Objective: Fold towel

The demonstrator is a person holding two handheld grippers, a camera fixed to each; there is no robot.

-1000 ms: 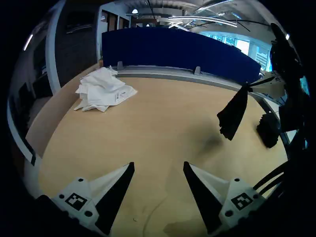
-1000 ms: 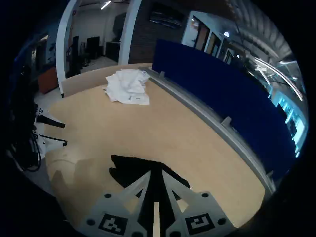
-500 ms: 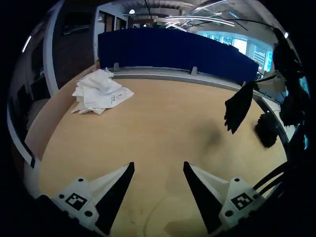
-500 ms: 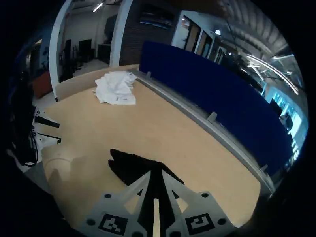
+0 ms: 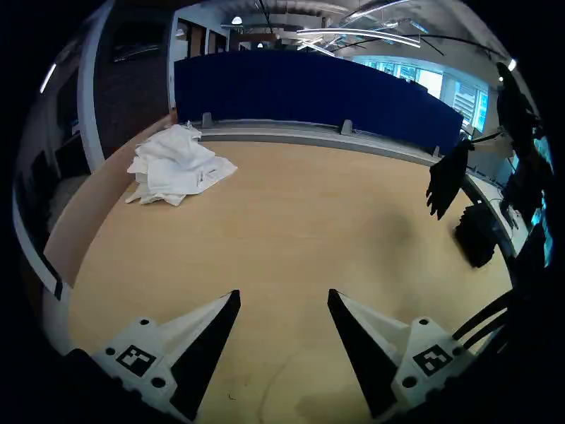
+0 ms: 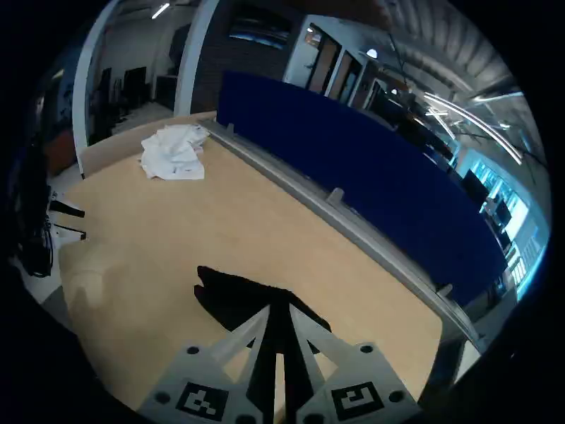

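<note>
Over right edge of counter (image 5: 296, 205), black towel (image 5: 445, 180) hanging from right tool (image 6: 280, 314) has drifted further right and higher, nearing dark pile (image 5: 477, 237). Probably finished piece being carried off. Right tool pinched tight on towel. Empty left tool (image 5: 283, 293) spread wide above bare counter. Far corner: white towel heap (image 5: 176, 166) waits unfolded.

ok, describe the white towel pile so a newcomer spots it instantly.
Start at the long blue divider along the far edge of the wooden table. Near its left end in the left gripper view lies the white towel pile, crumpled. It is white and lying free; the black cloth hangs pinched in the right tongs.
</note>
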